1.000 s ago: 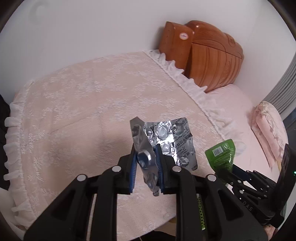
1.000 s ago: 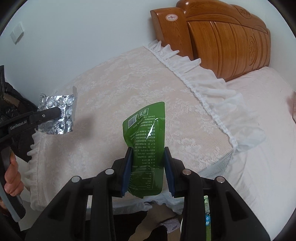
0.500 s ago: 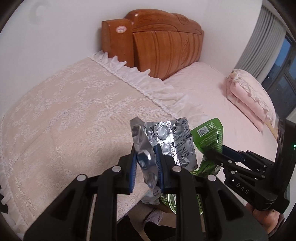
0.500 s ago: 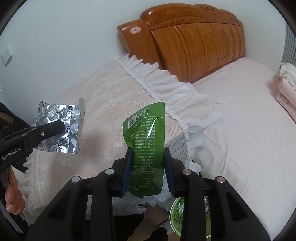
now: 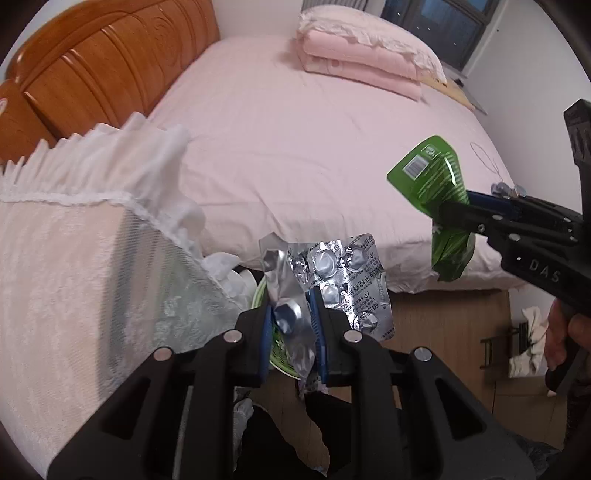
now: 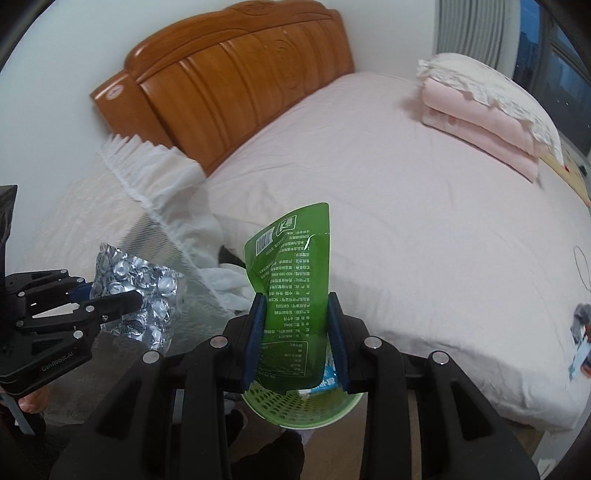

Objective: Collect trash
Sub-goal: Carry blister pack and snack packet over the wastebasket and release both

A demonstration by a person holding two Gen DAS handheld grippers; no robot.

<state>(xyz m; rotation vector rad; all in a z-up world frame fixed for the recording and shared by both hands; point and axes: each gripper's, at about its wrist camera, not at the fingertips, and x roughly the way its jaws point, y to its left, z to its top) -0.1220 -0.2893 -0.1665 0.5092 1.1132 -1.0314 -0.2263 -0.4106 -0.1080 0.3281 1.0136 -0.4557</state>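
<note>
Before me lies a bed with a pale pink sheet (image 6: 388,192) and a carved orange wooden headboard (image 6: 229,70); folded pink blankets (image 6: 480,110) rest near my window (image 5: 443,22).

Fig.: bedside layout, both wrist views.

Bed (image 6: 388,177) w/ headboard (image 6: 229,74) behind, at its head end; folded bedding (image 6: 480,118) stacked on far side of bed. Frilled cover (image 5: 74,240) left of bed. Bin (image 6: 299,404) on floor betw. cover & bed, below pouch (image 6: 295,295); blister sheets (image 6: 144,291) left of pouch.
</note>
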